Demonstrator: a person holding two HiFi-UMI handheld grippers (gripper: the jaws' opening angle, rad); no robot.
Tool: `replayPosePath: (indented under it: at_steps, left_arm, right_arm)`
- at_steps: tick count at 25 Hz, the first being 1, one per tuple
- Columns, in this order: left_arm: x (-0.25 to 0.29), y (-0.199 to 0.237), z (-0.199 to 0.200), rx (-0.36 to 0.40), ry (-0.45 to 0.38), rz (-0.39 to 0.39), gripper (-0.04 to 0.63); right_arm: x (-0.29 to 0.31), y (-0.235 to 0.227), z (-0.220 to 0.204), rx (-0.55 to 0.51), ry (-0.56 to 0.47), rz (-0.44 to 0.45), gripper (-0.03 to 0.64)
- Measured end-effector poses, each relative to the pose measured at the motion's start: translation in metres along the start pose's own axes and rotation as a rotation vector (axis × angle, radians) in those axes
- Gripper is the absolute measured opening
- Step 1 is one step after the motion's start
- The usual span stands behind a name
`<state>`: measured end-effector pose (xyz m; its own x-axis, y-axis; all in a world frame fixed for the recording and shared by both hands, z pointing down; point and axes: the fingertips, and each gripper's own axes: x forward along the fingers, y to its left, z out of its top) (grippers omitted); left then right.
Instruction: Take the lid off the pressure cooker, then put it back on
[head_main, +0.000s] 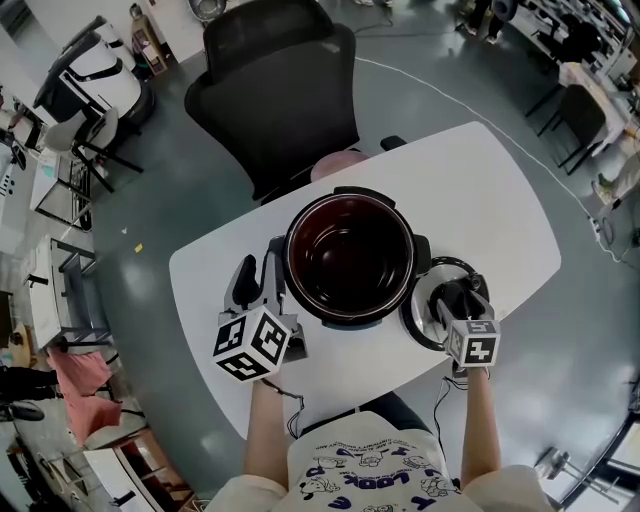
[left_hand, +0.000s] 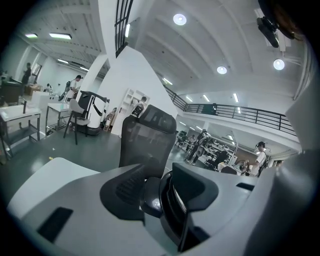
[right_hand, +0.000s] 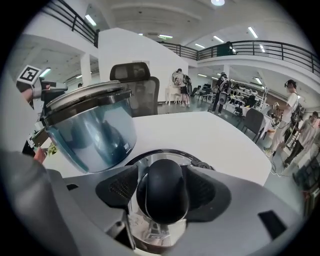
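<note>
- A white table (head_main: 500, 210) is seen from above, with a black office chair (head_main: 280, 90) at its far side.
- An open pressure cooker (head_main: 350, 255) stands in the middle of the table, showing its dark inside.
- Its lid (head_main: 422, 322) lies flat on the table, close beside the pot on the right. Whether the two touch cannot be told.
- The right claw (head_main: 455, 295) points down over the lid. Its jaws stand wide on either side of the lid's black knob (right_hand: 162, 192), close to it but not pinching it.
- The left claw (head_main: 260, 278) sits at the pot's left side, nearly level. Its jaws are parted, with the pot's black side handle (left_hand: 150, 200) between them, not squeezed.
</note>
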<state>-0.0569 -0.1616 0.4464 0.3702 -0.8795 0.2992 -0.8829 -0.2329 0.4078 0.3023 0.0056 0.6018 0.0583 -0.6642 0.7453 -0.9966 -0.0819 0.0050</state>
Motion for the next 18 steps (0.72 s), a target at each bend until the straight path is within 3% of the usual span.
replayPosePath:
  at_steps: [10, 18]
  left_arm:
    - [0.021, 0.023, -0.026, -0.210, 0.047, 0.020, 0.207]
    - [0.036, 0.037, -0.041, -0.332, 0.059, 0.034, 0.205]
  right_arm:
    - [0.021, -0.004, -0.012, -0.026, 0.060, 0.001, 0.328]
    - [0.033, -0.007, -0.020, -0.053, 0.093, 0.025, 0.337]
